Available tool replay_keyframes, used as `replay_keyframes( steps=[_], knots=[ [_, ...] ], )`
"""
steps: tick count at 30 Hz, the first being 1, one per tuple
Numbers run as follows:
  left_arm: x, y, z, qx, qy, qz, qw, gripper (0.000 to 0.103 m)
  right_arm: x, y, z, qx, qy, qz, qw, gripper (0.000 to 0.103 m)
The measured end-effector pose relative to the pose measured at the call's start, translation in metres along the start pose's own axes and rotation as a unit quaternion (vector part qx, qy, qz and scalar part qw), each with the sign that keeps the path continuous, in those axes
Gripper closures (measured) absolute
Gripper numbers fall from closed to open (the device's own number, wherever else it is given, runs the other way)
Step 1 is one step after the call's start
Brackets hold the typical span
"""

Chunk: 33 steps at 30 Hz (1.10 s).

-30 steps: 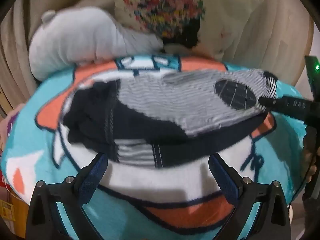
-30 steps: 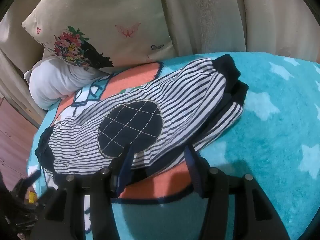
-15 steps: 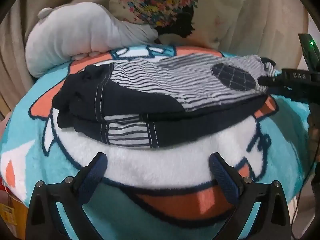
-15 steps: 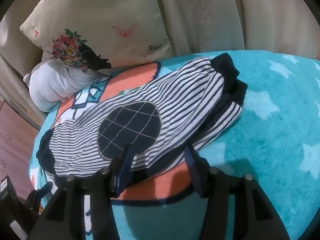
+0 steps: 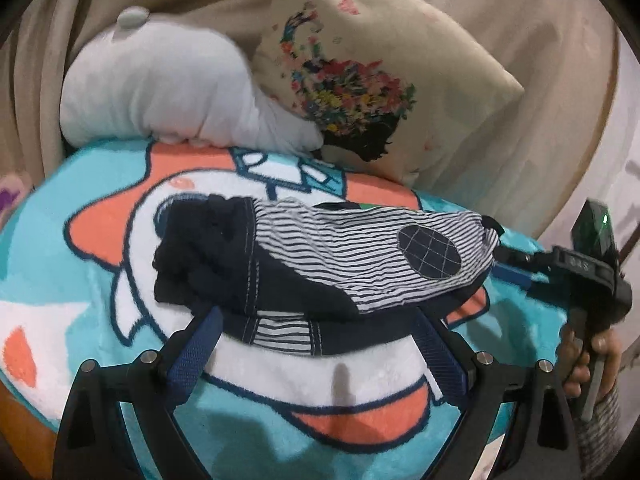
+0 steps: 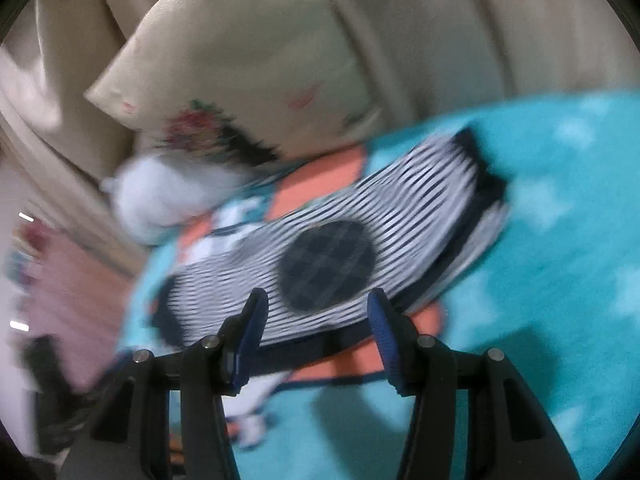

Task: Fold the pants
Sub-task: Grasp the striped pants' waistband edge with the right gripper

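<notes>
The left gripper (image 5: 316,344) stands spread wide with nothing between its fingers, its tips right at the near edge of the pants (image 5: 320,276), probably so it can take the waistband side for a further fold. The right gripper (image 6: 316,320), also parted and empty, hangs at the far end near the dark oval patch (image 6: 326,266), though its view is blurred. The pants lie folded lengthwise on the teal cartoon blanket (image 5: 100,344), in front of a white cushion (image 5: 168,96) and a floral pillow (image 5: 360,92).

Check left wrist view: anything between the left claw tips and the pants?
Nothing in the way. In the left wrist view, only bare blanket shows between the open left claw and the folded pants.
</notes>
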<state>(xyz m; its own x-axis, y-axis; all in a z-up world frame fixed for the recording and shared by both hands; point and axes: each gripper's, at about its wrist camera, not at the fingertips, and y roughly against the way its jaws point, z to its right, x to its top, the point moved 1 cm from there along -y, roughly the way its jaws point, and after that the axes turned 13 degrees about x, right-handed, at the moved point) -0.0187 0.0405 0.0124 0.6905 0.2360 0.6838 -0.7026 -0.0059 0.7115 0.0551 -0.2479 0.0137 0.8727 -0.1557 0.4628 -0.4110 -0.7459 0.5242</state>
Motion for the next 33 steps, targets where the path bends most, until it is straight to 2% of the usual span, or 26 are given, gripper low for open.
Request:
replay_keyframes(
  steps=[2,7,14,17,19,20,21,22,23,25,28,33],
  knots=[
    [0.0,-0.004,-0.008,-0.013,0.021,-0.014,0.9996,0.006,-0.003,-0.015,0.004,0.022,-0.03,-0.03,0.999,0.052],
    [-0.003,-0.007,-0.025,-0.038,0.061,-0.034,0.9968,0.006,-0.008,-0.045,0.009,-0.017,-0.039,-0.055,0.998,0.052],
    [0.004,-0.008,-0.019,-0.064,0.072,-0.04,0.9946,0.006,-0.005,-0.065,0.003,-0.067,-0.039,-0.061,0.995,0.052],
    [0.006,-0.01,-0.014,-0.077,0.071,-0.043,0.9936,0.006,-0.014,-0.069,0.0,-0.04,-0.047,-0.081,0.995,0.052],
    [0.007,-0.013,-0.011,-0.083,0.074,-0.05,0.9925,0.006,-0.014,-0.069,0.004,-0.03,-0.063,-0.078,0.995,0.053],
    [0.006,-0.015,-0.009,-0.087,0.078,-0.054,0.9917,0.006,-0.012,-0.071,0.005,-0.034,-0.064,-0.07,0.995,0.055],
    [0.007,-0.016,-0.007,-0.095,0.083,-0.062,0.9901,0.006,-0.01,-0.073,0.005,-0.041,-0.063,-0.061,0.995,0.063],
    [0.006,-0.017,-0.007,-0.103,0.086,-0.067,0.9887,0.006,-0.006,-0.076,0.005,-0.05,-0.061,-0.053,0.995,0.083],
    [0.006,-0.018,-0.006,-0.109,0.09,-0.071,0.9874,0.006,-0.003,-0.08,0.006,-0.058,-0.063,-0.046,0.995,0.098],
    [0.007,-0.018,-0.004,-0.119,0.092,-0.076,0.9857,0.006,0.003,-0.085,0.012,-0.049,-0.075,-0.035,0.995,0.1],
    [0.01,-0.022,0.005,-0.132,0.089,-0.088,0.9834,0.006,0.008,-0.078,0.0,-0.035,-0.051,-0.01,0.998,0.1],
    [0.014,-0.045,0.032,-0.187,0.089,-0.121,0.9707,0.006,0.019,-0.059,-0.028,-0.014,-0.007,0.016,1.0,0.1]
  ],
)
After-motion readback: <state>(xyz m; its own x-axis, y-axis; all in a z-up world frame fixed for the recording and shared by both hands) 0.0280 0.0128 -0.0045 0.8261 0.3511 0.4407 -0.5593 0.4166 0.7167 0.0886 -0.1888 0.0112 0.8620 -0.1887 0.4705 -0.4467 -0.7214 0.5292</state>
